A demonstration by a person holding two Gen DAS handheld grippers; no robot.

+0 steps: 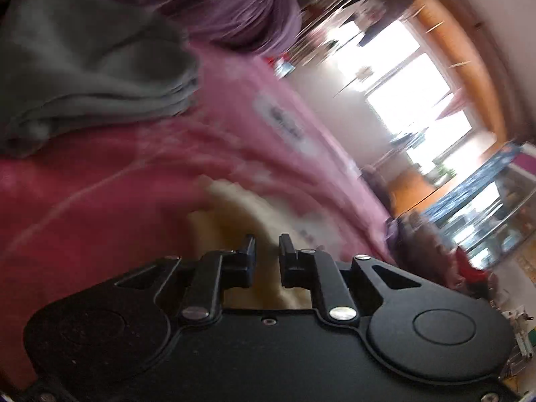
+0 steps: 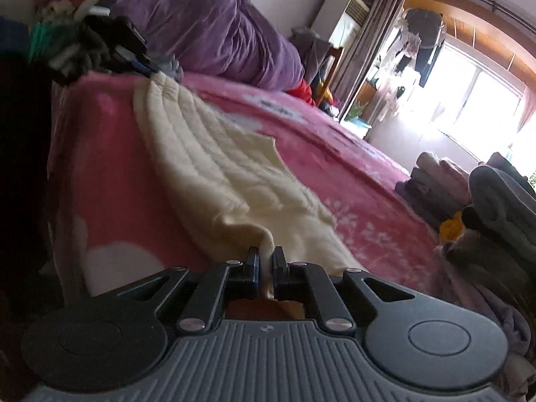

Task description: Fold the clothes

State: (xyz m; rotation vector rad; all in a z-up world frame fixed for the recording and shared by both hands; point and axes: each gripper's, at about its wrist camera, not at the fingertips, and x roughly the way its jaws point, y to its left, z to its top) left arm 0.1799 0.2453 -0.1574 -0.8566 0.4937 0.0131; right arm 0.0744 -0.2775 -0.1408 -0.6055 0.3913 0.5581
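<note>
Right gripper (image 2: 266, 261) fingers pinching cream quilted garment (image 2: 214, 171) spread along pink bed (image 2: 335, 154), left gripper (image 1: 267, 251) fingers slightly parted over blurred cream fabric, grey folded cloth (image 1: 83, 67) only in left view.

Blown-out window (image 2: 475, 100) glare, motion-blurred left view, fisheye-darkened edges.

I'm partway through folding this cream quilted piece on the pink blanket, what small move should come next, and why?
Probably close the left gripper on the cream garment. The right gripper already pinches an edge of it, while the left fingers stand slightly apart with cream fabric just beyond them. Two held points would let you lift and fold it over the pink blanket.
</note>
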